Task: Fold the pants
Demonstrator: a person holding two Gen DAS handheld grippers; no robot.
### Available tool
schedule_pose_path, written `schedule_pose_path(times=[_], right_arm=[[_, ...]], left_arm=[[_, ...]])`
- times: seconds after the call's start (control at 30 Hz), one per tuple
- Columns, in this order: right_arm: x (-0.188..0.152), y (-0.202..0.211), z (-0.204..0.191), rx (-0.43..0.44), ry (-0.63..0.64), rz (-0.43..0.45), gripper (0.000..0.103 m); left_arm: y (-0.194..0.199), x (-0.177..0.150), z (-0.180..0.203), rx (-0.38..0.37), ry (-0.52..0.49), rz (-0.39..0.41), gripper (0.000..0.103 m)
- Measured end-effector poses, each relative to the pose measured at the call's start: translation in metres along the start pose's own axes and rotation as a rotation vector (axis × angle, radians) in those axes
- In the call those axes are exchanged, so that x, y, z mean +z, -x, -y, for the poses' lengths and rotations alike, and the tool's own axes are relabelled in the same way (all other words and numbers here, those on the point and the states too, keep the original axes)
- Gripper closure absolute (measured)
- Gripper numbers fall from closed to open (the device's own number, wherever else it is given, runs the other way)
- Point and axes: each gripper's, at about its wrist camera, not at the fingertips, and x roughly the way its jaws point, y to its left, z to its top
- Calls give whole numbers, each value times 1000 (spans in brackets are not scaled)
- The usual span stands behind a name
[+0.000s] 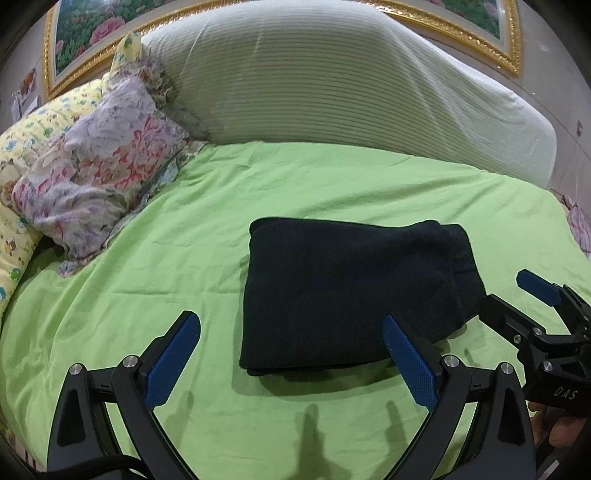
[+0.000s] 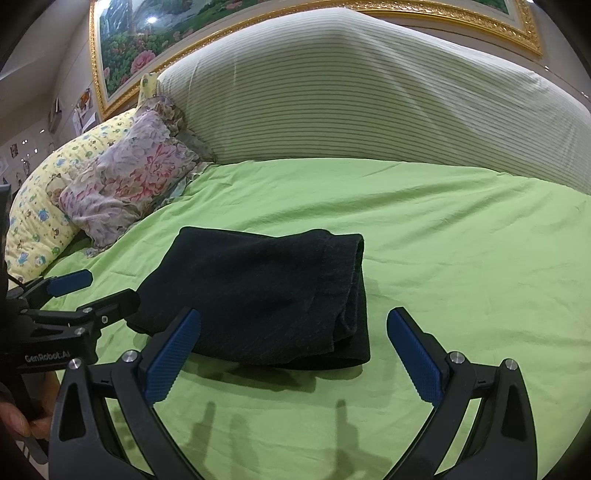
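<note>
The dark pants [image 1: 347,295] lie folded into a compact rectangle on the green bed sheet [image 1: 184,229]; they also show in the right wrist view [image 2: 266,295]. My left gripper [image 1: 291,336] is open and empty, held just in front of the pants' near edge. My right gripper [image 2: 295,332] is open and empty, also just short of the pants' near edge. The right gripper shows at the right of the left wrist view [image 1: 517,299], beside the pants' right end. The left gripper shows at the left of the right wrist view [image 2: 103,291], beside their left end.
A floral pillow [image 1: 99,173] and a yellow patterned pillow [image 1: 22,147] lie at the back left. A big striped white bolster [image 1: 332,81] runs along the back, under a gold-framed flower picture [image 1: 88,26]. Green sheet [image 2: 461,258] spreads right of the pants.
</note>
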Motion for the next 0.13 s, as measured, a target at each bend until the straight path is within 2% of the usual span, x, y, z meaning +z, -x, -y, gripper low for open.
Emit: schedule_pose_path(times=[0.13], right_arm=[[1,0,3,10,-14,6,2]], left_arm=[[-2,1,7,-14,-14,-9,4]])
